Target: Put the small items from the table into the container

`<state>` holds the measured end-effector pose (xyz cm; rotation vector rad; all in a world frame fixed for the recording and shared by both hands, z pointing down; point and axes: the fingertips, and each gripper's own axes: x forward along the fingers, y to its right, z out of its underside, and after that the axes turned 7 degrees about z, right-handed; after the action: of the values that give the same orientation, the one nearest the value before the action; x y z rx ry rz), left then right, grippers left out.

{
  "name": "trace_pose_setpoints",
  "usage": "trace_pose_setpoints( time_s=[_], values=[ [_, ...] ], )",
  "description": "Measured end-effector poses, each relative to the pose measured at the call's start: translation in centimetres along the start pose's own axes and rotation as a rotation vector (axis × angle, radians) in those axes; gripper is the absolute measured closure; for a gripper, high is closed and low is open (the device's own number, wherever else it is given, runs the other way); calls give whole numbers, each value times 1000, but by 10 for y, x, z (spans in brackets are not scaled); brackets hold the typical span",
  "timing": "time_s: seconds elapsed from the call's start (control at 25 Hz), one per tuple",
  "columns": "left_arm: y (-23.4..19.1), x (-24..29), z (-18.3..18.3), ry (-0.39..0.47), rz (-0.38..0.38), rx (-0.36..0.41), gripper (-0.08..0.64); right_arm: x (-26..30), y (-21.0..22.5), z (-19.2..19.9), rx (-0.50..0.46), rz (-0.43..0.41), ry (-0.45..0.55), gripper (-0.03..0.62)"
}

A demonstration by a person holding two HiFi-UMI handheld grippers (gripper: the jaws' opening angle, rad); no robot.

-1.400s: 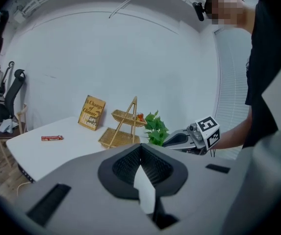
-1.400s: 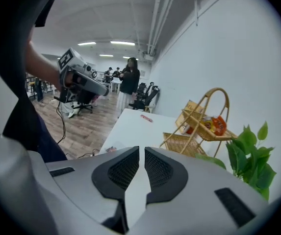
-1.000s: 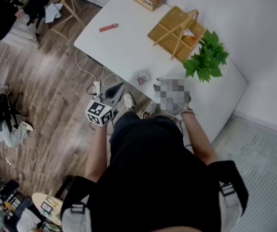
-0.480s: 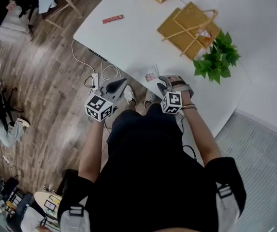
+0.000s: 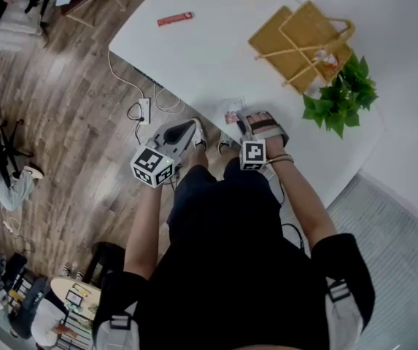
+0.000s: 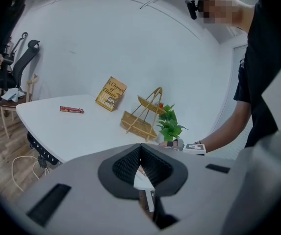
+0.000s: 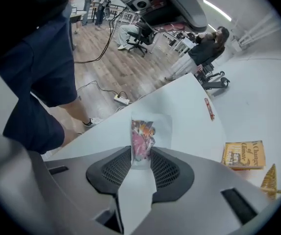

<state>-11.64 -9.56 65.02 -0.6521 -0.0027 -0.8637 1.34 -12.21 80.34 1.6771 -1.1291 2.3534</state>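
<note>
A small clear packet with a pink and orange print lies at the white table's near edge. My right gripper points steeply down at it. In the right gripper view the packet's near end sits between the jaws of the right gripper, which stand apart around it. My left gripper hangs off the table's edge over the floor, and its pads meet at the tip with nothing held. The wicker basket stands at the table's far side, and a red bar lies far left.
A potted green plant stands right of the basket. A yellow book leans against the wall behind it. Cables and a power strip lie on the wooden floor under the table's edge. Chairs and people are farther off.
Both hands have come down. The right gripper has rolled, so that its marker cube now shows, and has lowered onto the packet at the table's edge.
</note>
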Motion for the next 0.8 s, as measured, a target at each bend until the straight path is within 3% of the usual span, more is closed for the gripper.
trace_pose_setpoints(
  time_s=[0.2, 0.52, 0.8],
  values=[
    [-7, 5, 6, -20, 1, -21, 557, -3, -1, -3, 71, -18, 3, 505],
    [3, 24, -15, -46, 54, 25, 558, -12, 22, -10, 207, 12, 22, 555],
    [11, 39, -39, -60, 112, 100, 557, -45, 72, -7, 316, 166, 18, 558]
  ],
)
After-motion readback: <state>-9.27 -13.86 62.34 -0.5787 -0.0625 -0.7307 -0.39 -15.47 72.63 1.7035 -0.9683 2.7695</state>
